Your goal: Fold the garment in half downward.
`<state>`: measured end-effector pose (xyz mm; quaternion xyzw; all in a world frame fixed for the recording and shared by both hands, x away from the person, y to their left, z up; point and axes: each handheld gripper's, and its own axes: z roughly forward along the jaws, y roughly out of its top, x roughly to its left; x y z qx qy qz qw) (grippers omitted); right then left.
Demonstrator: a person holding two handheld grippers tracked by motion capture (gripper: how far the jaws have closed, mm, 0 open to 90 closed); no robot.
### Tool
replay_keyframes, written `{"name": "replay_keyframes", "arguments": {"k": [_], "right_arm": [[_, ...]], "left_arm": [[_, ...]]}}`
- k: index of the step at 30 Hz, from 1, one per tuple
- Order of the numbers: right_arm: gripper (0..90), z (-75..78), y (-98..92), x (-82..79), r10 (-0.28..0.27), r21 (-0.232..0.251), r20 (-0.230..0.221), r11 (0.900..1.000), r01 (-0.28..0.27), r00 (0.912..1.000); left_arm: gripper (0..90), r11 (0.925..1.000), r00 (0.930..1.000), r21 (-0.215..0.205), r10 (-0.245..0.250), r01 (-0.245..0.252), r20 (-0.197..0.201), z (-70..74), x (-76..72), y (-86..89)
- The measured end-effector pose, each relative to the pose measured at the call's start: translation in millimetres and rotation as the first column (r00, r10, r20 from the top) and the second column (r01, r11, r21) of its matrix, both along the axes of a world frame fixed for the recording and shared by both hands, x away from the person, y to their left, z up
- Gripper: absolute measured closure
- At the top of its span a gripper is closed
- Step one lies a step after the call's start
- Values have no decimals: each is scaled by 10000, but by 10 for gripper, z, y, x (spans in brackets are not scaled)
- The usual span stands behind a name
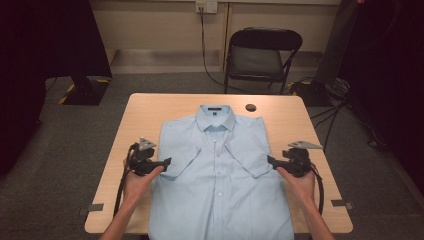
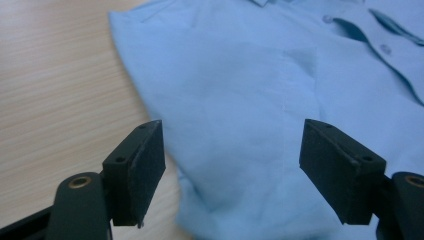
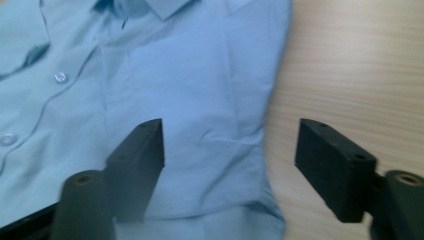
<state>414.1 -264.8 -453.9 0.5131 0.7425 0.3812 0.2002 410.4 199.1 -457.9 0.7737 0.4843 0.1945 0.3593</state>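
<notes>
- Light blue short-sleeved button-up cotton shirt (image 1: 220, 175) lies face up, buttoned, in the middle of the pale wooden table (image 1: 145, 107), collar away from the person, hem running off the near edge. Both sleeves are folded in over the chest.
- High view: left gripper (image 1: 167, 161) sits at the shirt's left edge beside the folded sleeve; right gripper (image 1: 270, 160) mirrors it at the right edge. Each points inward toward the cloth. A small dark round object (image 1: 250, 107) rests near the collar, clear of the work.
- Left gripper view: jaws spread, nothing pinched; the shirt's side edge and sleeve fold lie below the gap, table wood under the left pad.
- Right gripper view: jaws likewise apart and empty; the shirt's edge runs below between them, bare wood under the right pad.
- Judgement: the step looks like taking both side edges for a lengthwise fold. To do it well, each gripper should drop so one pad slides under the edge, bite all layers including the sleeve, grip at matching heights, then lift together so the placket stays straight.
</notes>
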Motion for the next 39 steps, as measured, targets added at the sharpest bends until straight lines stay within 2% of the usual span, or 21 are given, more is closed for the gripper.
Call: {"name": "replay_keyframes", "arguments": {"k": [1,3,5,9,10,12,13,16,20,25,34,39], "right_arm": [[275,-42,56,49,159,-152,-232,9998,-163,9996],[279,-133,137,124,302,-309,-412,9990,-315,9987],[277,-212,191,189,435,-349,-667,9983,-459,9968],[260,-272,264,233,571,-600,-662,9963,-611,9962],[245,-289,279,240,645,-601,-738,9958,-690,9952],[198,-347,312,259,695,-878,-1021,9930,-786,9923],[194,-369,327,254,684,-976,-966,9922,-778,9930],[187,-381,384,228,574,-1471,-840,9867,-693,9948],[185,-410,376,168,601,-1355,-546,9885,-670,9967],[185,-411,384,68,674,-1351,-565,9880,-745,9961],[185,-420,415,-168,820,-1323,-502,9873,-880,9954],[185,-415,439,-265,872,-1354,-560,9863,-941,9946]], "left_arm": [[262,10000,10000,-44,24,-24,2,-39,36,-34],[265,10000,9998,-30,43,-44,-189,-122,108,-93],[264,9998,9990,-45,-179,177,-405,-183,166,-137],[264,9984,9983,427,-359,379,-464,-324,198,-200],[260,9979,9992,560,-299,314,-261,-346,183,-213],[268,9972,9997,727,-147,163,-220,-345,166,-243],[269,9970,9998,759,-102,115,-177,-348,155,-255],[267,9985,10000,544,-87,84,46,-378,121,-230],[267,9987,9998,497,-115,106,178,-393,47,-210],[267,9988,9995,440,-208,197,252,-403,-53,-170],[267,9978,9992,538,-391,388,40,-385,-290,-116],[267,9975,9995,633,-296,303,-115,-370,-411,-104]]}}
